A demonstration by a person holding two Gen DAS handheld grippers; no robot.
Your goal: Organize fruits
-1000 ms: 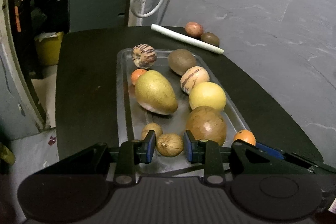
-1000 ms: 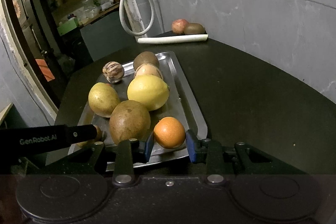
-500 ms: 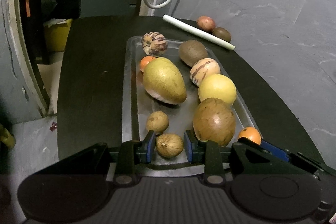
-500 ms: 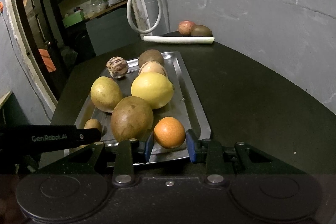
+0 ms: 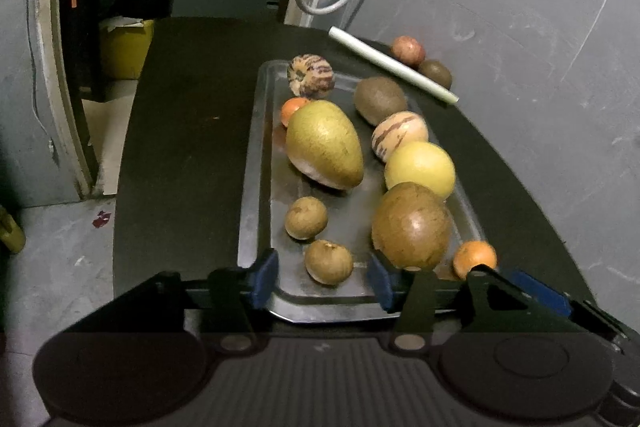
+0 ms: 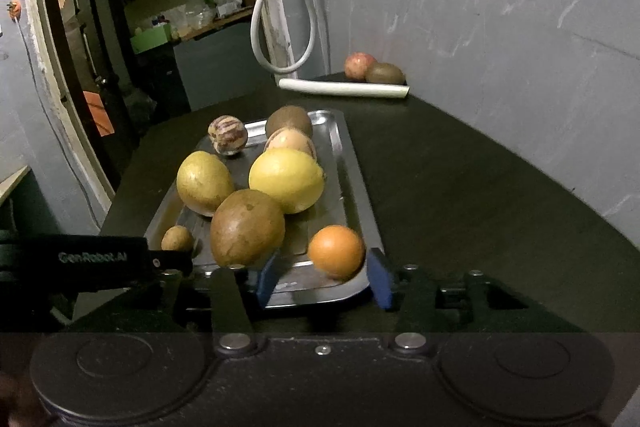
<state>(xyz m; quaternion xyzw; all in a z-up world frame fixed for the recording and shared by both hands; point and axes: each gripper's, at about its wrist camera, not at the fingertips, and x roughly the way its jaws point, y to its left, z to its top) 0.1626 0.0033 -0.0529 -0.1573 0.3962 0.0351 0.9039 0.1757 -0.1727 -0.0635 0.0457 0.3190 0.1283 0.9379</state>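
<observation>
A metal tray (image 5: 256, 155) on a dark table holds several fruits. My left gripper (image 5: 322, 277) is open, its jaws apart on either side of a small brown fruit (image 5: 329, 261) that lies on the tray's near end. A second small brown fruit (image 5: 306, 217) lies just beyond. My right gripper (image 6: 323, 277) is open around an orange (image 6: 337, 251) at the tray's (image 6: 356, 187) near right corner; the orange (image 5: 474, 258) also shows in the left wrist view. A big brown fruit (image 6: 247, 227), a lemon (image 6: 286, 179) and a pear (image 6: 204, 182) lie behind.
A white tube (image 5: 392, 69) lies at the table's back with a red fruit (image 5: 407, 49) and a brown fruit (image 5: 435, 73) behind it against the grey wall. A yellow bucket (image 5: 126, 47) stands off the table's left. The left gripper's arm (image 6: 92, 259) shows at the right view's left.
Both grippers have opened: the left let go of the small brown fruit, the right let go of the orange. Both fruits now rest on the tray.
</observation>
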